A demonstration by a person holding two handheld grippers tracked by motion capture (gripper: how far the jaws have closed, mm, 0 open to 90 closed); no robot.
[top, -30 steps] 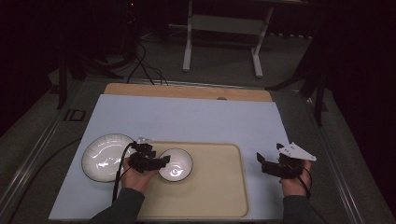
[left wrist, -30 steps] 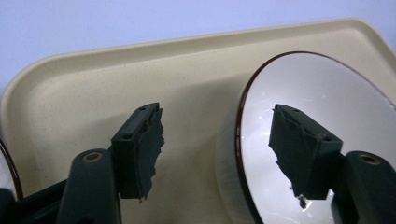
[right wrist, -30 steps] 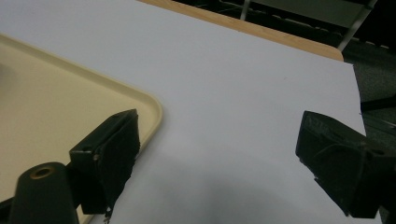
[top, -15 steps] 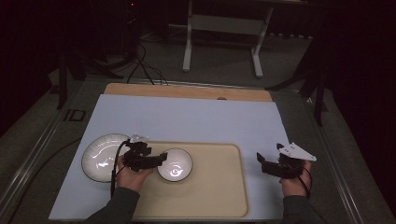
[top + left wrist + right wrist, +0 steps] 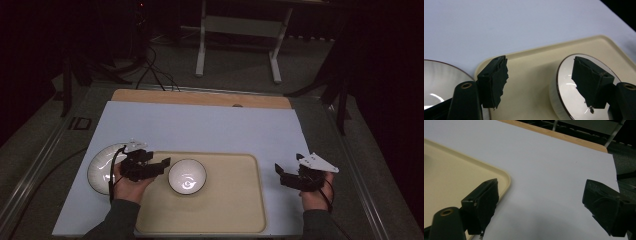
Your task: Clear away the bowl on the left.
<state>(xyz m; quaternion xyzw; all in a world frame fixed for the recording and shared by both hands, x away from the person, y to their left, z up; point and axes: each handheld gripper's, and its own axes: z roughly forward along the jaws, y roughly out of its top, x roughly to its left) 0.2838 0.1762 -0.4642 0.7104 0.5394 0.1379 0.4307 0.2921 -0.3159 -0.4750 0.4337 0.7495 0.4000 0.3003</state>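
Table cover [image 5: 200, 127]: a pale sheet is lying over the table, with a strip of bare wood [image 5: 200, 97] showing along its far edge.
Tray [image 5: 235, 210]: a cream tray is sitting on the sheet at the person's side, between the two hands.
Plate [image 5: 100, 167]: a white plate is resting on the sheet just beside the tray's left edge, partly covered by the left hand.
Bowl [image 5: 187, 176]: a small white bowl with a dark rim is standing upright in the left part of the tray, apart from the plate.
Left gripper [image 5: 161, 165]: it is hovering over the tray's left edge, just left of the bowl; its jaws have just been opening and are standing spread wide with nothing between them. In the left gripper view one jaw is overlapping the bowl [image 5: 574, 90].
Right gripper [image 5: 280, 172]: it is hanging over the sheet right of the tray, jaws spread wide and pinching nothing.
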